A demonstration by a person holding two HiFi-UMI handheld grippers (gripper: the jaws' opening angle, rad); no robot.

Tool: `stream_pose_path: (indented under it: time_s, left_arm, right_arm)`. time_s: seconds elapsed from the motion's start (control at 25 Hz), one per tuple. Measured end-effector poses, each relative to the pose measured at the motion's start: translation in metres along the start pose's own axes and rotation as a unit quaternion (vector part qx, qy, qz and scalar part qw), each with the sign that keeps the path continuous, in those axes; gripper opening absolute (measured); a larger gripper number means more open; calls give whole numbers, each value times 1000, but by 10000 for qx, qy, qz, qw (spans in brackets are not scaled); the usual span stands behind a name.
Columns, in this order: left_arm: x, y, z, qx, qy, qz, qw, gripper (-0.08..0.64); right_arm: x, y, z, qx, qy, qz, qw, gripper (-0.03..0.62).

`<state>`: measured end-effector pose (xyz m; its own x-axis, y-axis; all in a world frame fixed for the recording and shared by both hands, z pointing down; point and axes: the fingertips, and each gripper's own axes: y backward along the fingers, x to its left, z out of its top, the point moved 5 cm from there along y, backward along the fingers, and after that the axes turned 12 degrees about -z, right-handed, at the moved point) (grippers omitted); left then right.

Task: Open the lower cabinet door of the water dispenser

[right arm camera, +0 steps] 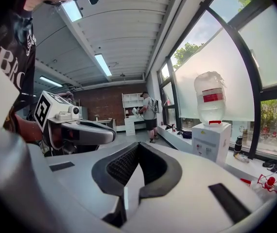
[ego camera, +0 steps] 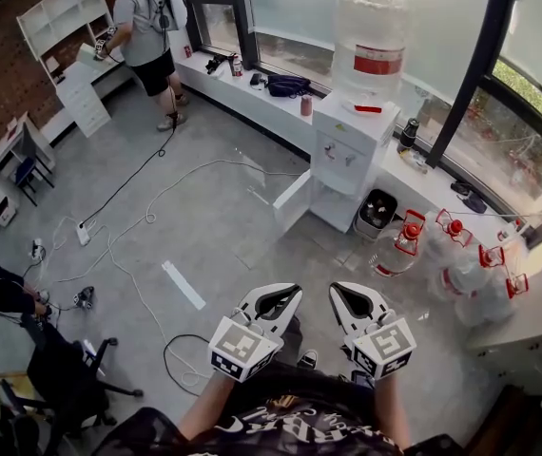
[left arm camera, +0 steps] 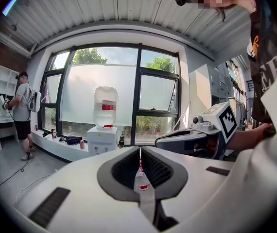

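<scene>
Grippers, two, hand-held: left gripper [ego camera: 282, 293] and right gripper [ego camera: 345, 293], each clenched on nothing, side by side and well apart from the water dispenser [ego camera: 352, 150]. Dispenser: upright against the window ledge [ego camera: 252, 93], long axis vertical, bottle [ego camera: 371, 41] on top, front facing the person. Lower cabinet door [ego camera: 291, 202]: swung out toward picture-left, seen in the head view only. Both gripper views show only the dispenser's upper part above their own bodies.

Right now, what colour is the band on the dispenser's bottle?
The band is red; head view shows it best.
</scene>
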<state>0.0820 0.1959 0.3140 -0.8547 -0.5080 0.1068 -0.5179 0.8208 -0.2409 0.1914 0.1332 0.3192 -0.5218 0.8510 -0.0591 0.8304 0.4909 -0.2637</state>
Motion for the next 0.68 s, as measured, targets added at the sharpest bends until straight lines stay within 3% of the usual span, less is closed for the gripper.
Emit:
stream_pose_path:
  time_s: [0.68]
  left_arm:
    - [-8, 1, -1, -3, -124, -72, 9999, 20]
  right_arm:
    - [6, 3, 0, 45, 130, 21, 9999, 12]
